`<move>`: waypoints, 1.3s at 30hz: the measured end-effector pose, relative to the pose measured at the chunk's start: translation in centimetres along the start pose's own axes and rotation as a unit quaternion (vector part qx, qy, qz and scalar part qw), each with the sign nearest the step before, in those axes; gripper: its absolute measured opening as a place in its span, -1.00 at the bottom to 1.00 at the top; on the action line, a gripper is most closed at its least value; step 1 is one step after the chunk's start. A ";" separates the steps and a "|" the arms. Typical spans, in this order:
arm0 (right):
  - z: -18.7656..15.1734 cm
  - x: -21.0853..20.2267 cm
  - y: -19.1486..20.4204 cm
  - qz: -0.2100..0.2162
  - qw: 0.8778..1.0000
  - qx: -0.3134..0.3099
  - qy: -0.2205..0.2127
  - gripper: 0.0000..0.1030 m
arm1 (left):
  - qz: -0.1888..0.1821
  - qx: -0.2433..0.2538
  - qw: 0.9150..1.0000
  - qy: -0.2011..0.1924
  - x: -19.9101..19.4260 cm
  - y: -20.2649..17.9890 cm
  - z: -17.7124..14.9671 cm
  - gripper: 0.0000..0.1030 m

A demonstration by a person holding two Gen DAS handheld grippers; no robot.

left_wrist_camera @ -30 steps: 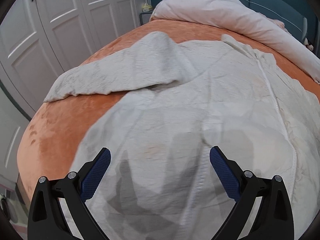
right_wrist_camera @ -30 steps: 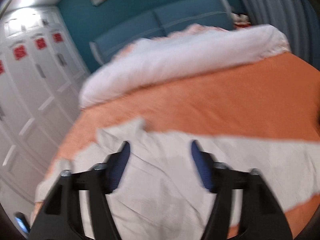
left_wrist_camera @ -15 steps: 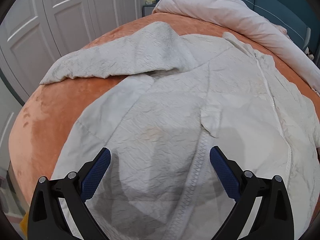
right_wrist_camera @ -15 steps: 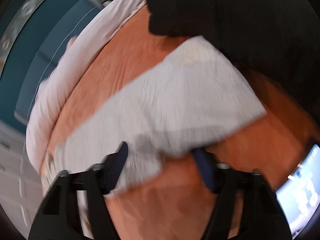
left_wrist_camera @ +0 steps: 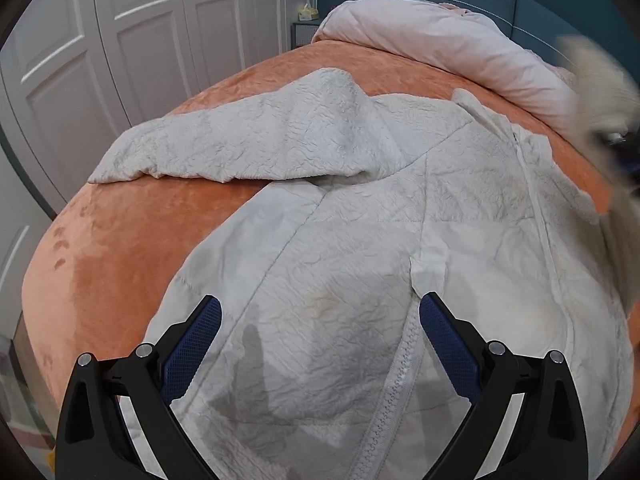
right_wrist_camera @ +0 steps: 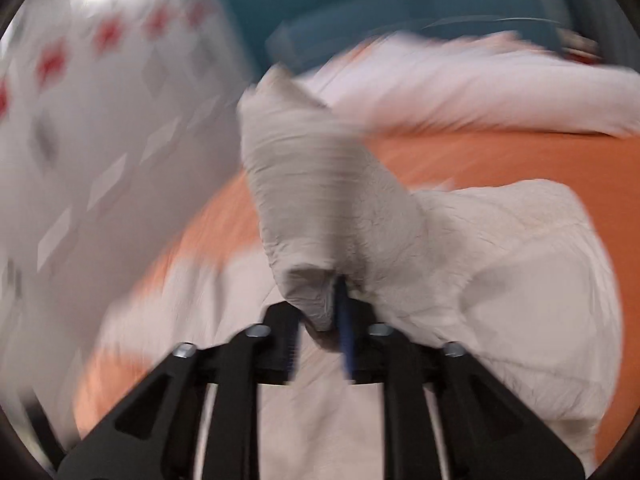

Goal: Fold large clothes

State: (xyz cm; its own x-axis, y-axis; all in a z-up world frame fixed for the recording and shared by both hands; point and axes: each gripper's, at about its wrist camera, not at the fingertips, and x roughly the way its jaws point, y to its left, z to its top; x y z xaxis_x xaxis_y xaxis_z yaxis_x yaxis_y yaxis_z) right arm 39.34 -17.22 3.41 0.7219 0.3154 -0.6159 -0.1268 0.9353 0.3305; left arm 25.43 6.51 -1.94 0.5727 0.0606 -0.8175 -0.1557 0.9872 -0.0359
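Right wrist view is blurred: the right hand-held gripper (right_wrist_camera: 320, 344) is closed on a sleeve (right_wrist_camera: 316, 200), lifted at centre frame. A thin pinch may slip. The jacket (left_wrist_camera: 380, 260) lies spread on the bed (left_wrist_camera: 120, 240); the left hand-held gripper (left_wrist_camera: 320, 344) hangs open above its hem. The duvet (left_wrist_camera: 440, 40) at upper right limits room.

Left hand-held gripper (left_wrist_camera: 320, 344) spread wide; right hand-held gripper (right_wrist_camera: 320, 332) pinched on fabric
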 end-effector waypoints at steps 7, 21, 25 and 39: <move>-8.9 -4.3 2.7 0.020 0.999 -0.021 0.018 -0.08 | -0.050 -0.023 0.998 0.003 0.6 1.4 2.5 0.89; -13.7 -15.3 -18.2 -0.170 0.969 0.177 -0.030 0.09 | -0.186 -0.079 0.975 0.093 8.9 -9.4 8.1 0.89; -13.4 -14.1 -19.5 -0.163 0.967 0.195 -0.036 0.11 | -0.162 -0.128 0.974 0.088 11.5 -8.6 8.9 0.89; -7.7 -9.0 -18.2 -0.145 0.975 0.155 -0.072 -0.85 | -0.177 -0.035 0.983 -0.044 8.4 -9.2 14.2 -0.86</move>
State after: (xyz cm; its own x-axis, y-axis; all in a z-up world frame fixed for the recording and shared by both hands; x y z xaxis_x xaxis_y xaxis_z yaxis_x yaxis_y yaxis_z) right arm 29.89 -35.80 -2.57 0.7876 -0.0019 -0.6162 0.2926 0.8812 0.3712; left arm 43.12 0.07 -0.30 0.6680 -0.2685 -0.6941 0.0124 0.9365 -0.3504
